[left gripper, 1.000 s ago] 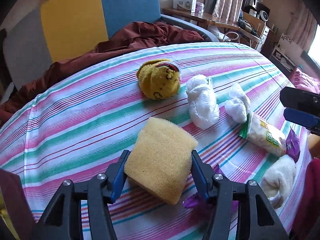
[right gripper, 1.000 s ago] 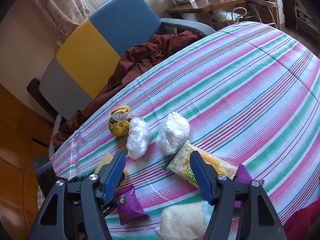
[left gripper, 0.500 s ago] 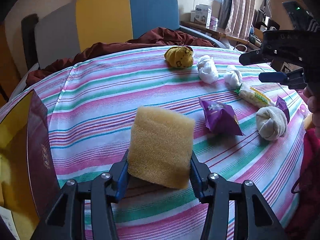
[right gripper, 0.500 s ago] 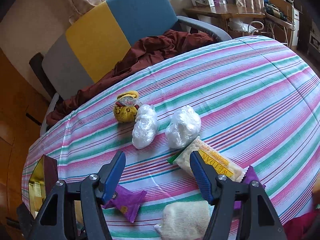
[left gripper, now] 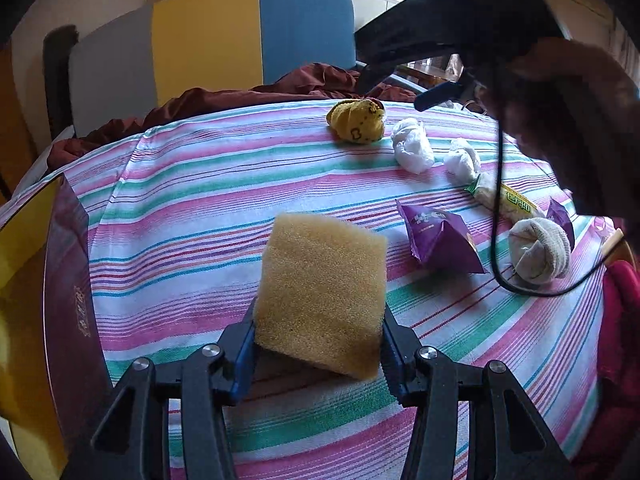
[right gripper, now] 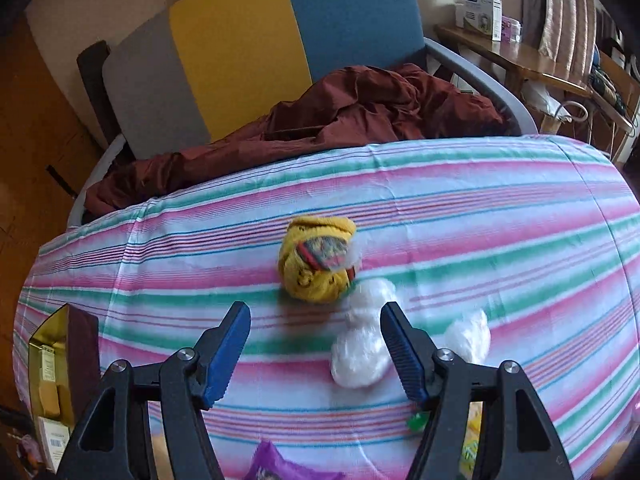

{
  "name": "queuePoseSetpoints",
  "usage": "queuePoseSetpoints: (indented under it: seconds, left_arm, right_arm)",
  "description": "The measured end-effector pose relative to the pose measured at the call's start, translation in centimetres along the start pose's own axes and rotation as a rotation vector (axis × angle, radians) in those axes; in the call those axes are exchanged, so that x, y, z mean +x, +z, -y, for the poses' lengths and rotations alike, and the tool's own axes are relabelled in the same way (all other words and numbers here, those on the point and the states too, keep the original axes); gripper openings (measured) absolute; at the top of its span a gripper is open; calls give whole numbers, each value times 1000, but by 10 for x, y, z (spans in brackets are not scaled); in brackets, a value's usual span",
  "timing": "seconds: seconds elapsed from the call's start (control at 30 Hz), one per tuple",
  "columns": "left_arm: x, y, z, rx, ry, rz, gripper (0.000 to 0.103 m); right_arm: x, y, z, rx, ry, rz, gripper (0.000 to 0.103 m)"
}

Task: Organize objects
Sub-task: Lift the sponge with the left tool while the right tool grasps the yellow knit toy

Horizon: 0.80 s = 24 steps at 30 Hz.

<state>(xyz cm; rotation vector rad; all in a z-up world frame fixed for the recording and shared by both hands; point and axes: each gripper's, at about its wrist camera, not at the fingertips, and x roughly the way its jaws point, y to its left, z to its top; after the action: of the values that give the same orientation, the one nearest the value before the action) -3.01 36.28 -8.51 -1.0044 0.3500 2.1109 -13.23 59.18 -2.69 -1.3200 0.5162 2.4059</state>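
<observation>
Across the frame spreads a pink-green striped cloth-covered desk (left gripper: pixel 200 184), colour-blocked chair (left gripper: pixel 224 36) behind. Low centre, my left tongs (left gripper: pixel 318 350) clench the yellow square sponge (left gripper: pixel 320 292); my right tongs (right gripper: pixel 316 344) gape empty.

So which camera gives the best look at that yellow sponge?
The left wrist view: the sponge fills the middle of the picture, sharp and unobstructed, clamped between the left gripper's jaws above the striped cloth. The right wrist view doesn't show it at all.
</observation>
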Motion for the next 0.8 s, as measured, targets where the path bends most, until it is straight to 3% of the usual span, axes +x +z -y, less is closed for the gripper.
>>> queuePoseSetpoints:
  seconds: [0.23,0.3,0.33,0.5,0.8]
  left_arm:
    - [0,-2,-1,-6,-7,11,53]
    - [0,-3,-1,-7,-8,15,52]
    - [0,-4,-1,-5,-6,16,52]
    - [-1,-4,1,0,0,21,52]
    - [-17,-14,5,31,10,12,51]
  right_arm:
    - [69,21,-20,-103,-115,-118,68]
    - [75,19,-25,-153,-164,-115,49]
    - [73,17,-26,-172,-165,-99,47]
    - [59,2,-30,-220,-122,-89,35]
    - [24,-63,-67,-338,-9,-118,34]
